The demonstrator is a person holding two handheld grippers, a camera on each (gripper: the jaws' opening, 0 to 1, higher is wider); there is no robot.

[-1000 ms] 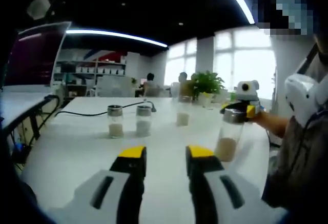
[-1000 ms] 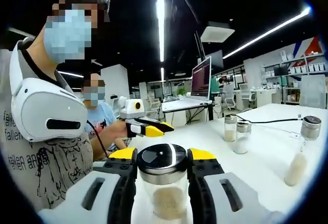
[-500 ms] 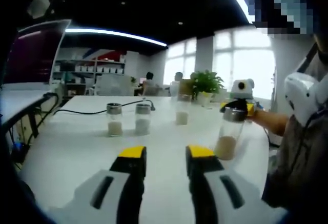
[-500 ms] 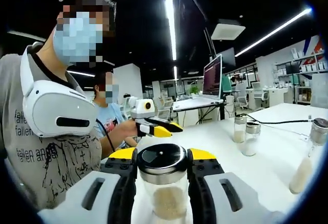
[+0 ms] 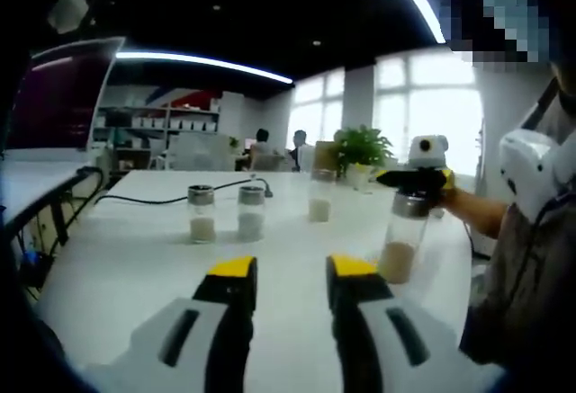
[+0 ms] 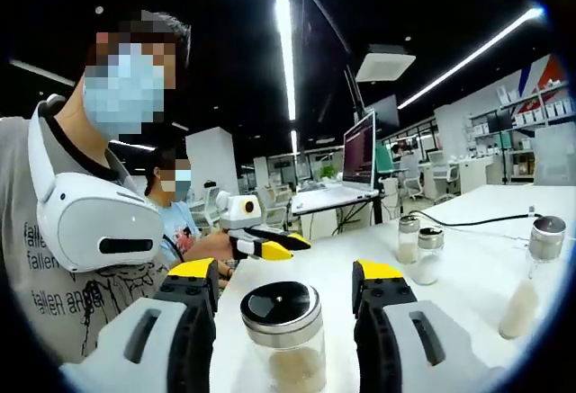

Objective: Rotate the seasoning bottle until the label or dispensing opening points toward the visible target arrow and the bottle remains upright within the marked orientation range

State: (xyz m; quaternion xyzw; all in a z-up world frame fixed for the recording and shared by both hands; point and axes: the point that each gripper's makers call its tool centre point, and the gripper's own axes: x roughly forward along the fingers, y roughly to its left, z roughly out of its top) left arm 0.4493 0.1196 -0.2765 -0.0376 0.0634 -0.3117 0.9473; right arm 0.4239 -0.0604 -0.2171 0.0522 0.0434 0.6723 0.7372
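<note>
The long white table (image 5: 135, 258) carries everything here, and it is smooth and bare around the tall clear-glass seasoning bottle with a chrome collar, black top and pale granules in its base (image 6: 281, 339); the main risk, as I judge it, is that this narrow, top-heavy bottle gets knocked over or skids if the right gripper (image 6: 290, 287) closes off-centre or twists with one yellow-tipped jaw landing first. A second risk is overturning the rotation: I can see no arrow or marked range on the table in either view, so the facing cannot be checked from here, and the glossy lid shows no opening I can make out. The right gripper's jaws stand spread, one on each side of the cap, with visible gaps and no contact, so the bottle stands free and upright on the table between them. In the left gripper view the same bottle (image 5: 400, 238) stands at the table's near right edge, with the right gripper above its cap. The left gripper (image 5: 290, 269) is parted and holds nothing, low over the table and well apart from the bottle. Farther off stand two small steel-capped shakers (image 5: 202, 214) side by side, another beyond them, and a black cable (image 5: 144, 200).
</note>
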